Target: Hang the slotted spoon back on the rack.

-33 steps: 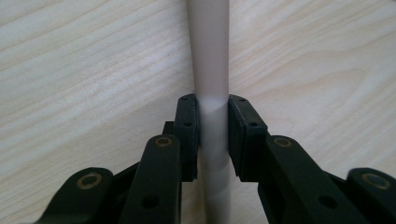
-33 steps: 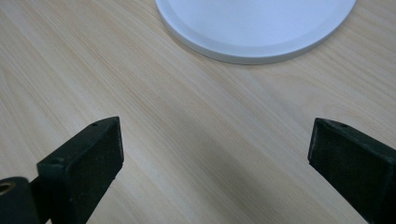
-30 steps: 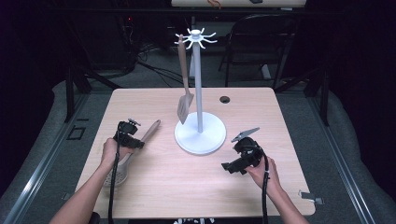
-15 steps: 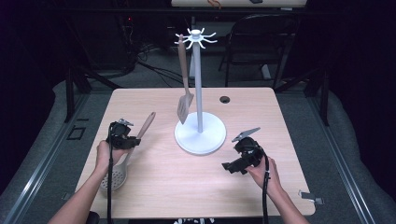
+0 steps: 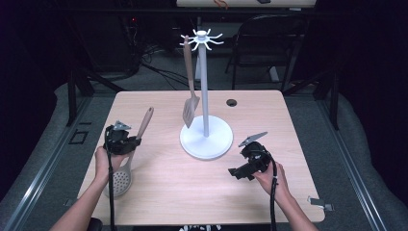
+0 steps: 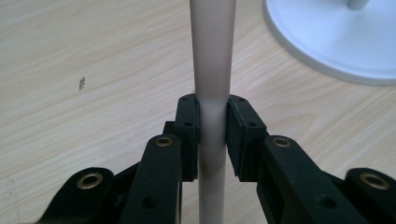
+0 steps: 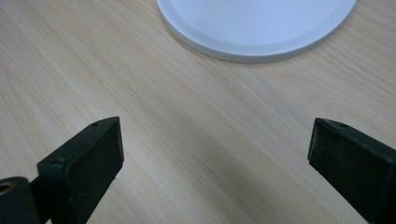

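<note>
- Left gripper pinches the handle of the slotted spoon; in the left gripper view the pads press on the pale shaft from both sides.
- Spoon sits at the left side of the table: handle tip tilted up toward the stand, perforated bowl low near the table's front-left edge, beside the person's left forearm. Can't tell if the bowl touches the wood.
- Right gripper spread wide, nothing between its jaws, parked over bare wood in front-right of the stand base.
- White hook stand at table centre; a spatula hangs from one hook at the top, blade down beside the pole.
- Step in hand, my read: spoon picked up, lift under way, hanging not yet done.
- Next move calls for: raise the spoon clear, bring the handle tip up to a free hook on the crown, line up the handle end with the hook, steer clear of the hung spatula.
- Risk: thin handle may swivel in the pinch; right gripper could steady the base.
</note>
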`<state>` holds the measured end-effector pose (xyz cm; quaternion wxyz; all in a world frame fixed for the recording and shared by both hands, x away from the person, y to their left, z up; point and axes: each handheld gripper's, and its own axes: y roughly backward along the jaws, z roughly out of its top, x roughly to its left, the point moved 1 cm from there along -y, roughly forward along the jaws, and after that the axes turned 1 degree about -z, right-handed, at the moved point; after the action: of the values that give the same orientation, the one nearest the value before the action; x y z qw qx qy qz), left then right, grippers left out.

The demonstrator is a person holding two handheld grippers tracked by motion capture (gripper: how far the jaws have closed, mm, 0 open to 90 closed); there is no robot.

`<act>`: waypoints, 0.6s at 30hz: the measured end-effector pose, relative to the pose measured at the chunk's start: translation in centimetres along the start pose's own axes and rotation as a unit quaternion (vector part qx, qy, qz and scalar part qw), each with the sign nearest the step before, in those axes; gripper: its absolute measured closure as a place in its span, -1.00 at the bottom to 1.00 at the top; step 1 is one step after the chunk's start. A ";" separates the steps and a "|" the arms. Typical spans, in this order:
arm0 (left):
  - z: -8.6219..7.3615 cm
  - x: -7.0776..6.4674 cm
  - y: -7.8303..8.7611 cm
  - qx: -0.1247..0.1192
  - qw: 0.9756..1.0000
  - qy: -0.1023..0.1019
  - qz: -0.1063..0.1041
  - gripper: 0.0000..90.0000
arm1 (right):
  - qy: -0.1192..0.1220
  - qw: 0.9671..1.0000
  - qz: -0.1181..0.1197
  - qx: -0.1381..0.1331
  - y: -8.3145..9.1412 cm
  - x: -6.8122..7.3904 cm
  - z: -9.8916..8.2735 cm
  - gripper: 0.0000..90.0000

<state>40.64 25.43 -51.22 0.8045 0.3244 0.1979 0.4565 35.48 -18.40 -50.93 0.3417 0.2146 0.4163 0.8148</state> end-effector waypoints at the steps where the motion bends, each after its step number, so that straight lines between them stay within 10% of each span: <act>1: 0.0 0.0 0.2 -0.006 1.000 -0.001 0.002 0.68 | 0.000 1.000 0.001 0.000 0.0 0.0 0.0 -0.93; 18: -0.1 -1.8 4.6 -0.123 0.991 -0.035 0.025 0.68 | -0.007 1.000 0.002 0.006 -0.2 -0.2 -0.2 -0.93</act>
<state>36.85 25.61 -48.06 0.8333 0.2436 0.1032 0.4855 35.60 -18.59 -51.22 0.3417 0.2233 0.4184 0.8114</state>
